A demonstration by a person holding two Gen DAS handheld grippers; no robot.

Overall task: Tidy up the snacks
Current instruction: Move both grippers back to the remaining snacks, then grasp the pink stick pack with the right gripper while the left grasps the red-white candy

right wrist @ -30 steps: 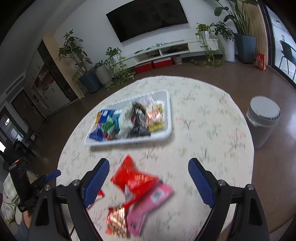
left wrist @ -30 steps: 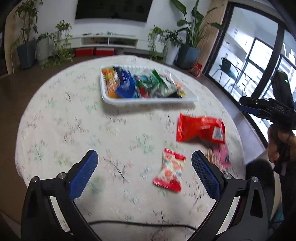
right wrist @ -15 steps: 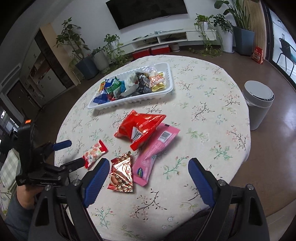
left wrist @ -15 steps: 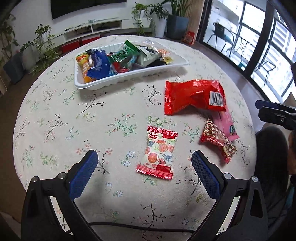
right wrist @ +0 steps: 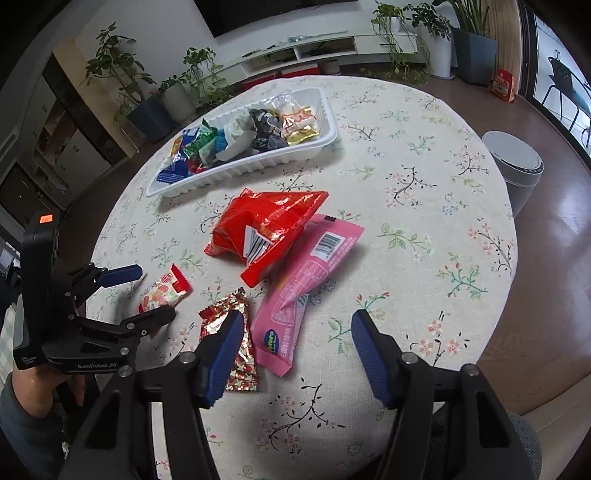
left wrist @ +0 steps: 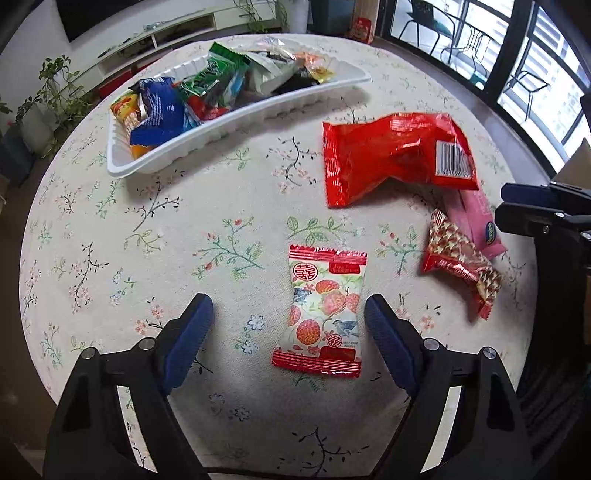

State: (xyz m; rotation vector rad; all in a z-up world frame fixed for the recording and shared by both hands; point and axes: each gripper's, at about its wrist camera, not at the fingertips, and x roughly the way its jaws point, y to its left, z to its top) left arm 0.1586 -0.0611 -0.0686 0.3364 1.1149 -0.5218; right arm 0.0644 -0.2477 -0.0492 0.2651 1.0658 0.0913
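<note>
- Snacks loose on the tablecloth (left wrist: 110, 229) numbered four: one lychee-print packet (left wrist: 325, 312), one red bag (left wrist: 391, 155), one pink packet (right wrist: 310, 284), one gold-and-red packet (right wrist: 231, 343).
- My left gripper (left wrist: 288, 332) stood wide open around the lychee-print packet, not touching it.
- My right gripper (right wrist: 295, 354) gaped, empty, over the pink packet.
- One white tray (left wrist: 236, 129) beyond held many more snacks.

a home living room: a wall-mounted television (right wrist: 273, 14) above a low white media console (right wrist: 332, 44), potted houseplants (right wrist: 122, 88) along the wall, a round table with a floral tablecloth (right wrist: 424, 192), and glazed balcony doors (left wrist: 517, 55).
</note>
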